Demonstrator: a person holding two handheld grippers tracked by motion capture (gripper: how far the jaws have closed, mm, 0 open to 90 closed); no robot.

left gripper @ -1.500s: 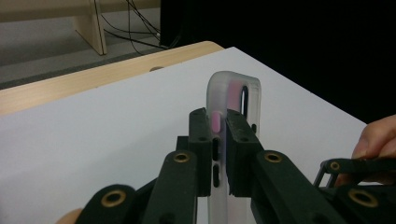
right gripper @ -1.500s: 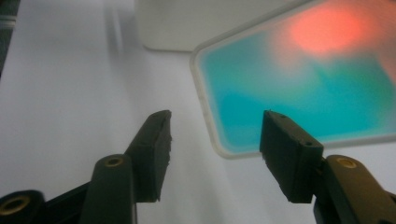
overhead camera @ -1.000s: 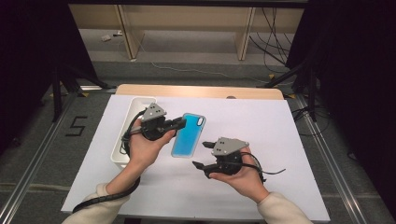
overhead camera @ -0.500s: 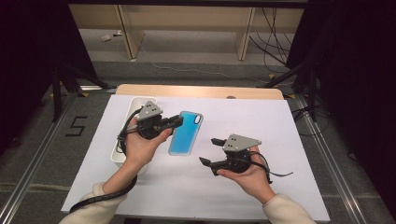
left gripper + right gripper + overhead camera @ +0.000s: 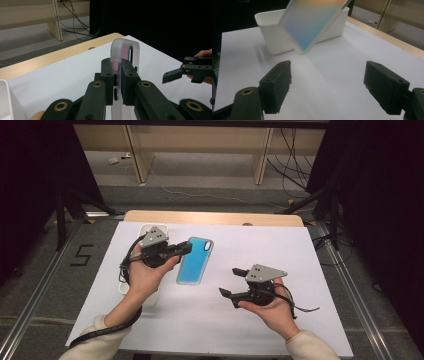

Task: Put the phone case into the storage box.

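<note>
- Both grippers sit in the lower half of the high view: our left gripper [image 5: 186, 248], left of centre, is clamped on the long edge of a blue phone case [image 5: 196, 261], while our right gripper [image 5: 232, 281], lower right of centre, stands wide and holds nothing, its jaws having just been opening. The case lies mid-frame over the white table sheet [image 5: 280, 255], with the white bin [image 5: 145, 227] behind our left hand [image 5: 142, 275]. We judge the step to be a handover or regrip, the case carried by the left alone.
- Seen from the left gripper view, the left gripper [image 5: 117, 80] pinches the phone case [image 5: 125, 53] at centre frame, edge-on and upright. It looks frosted and translucent, with a pink tint inside, a rounded corner and an oblong cut-out near the top. Our right gripper [image 5: 172, 73] waits at the right edge, well apart from the case.
- Looking along the right gripper [image 5: 327, 90], we see its jaws spread across the bottom of the frame, with bare sheet between them. The phone case [image 5: 312, 23] hangs tilted in the upper middle, shading from orange to blue, in front of the white bin [image 5: 268, 23]. Next, we think, the right must advance and line up on the free lower edge before closing.
</note>
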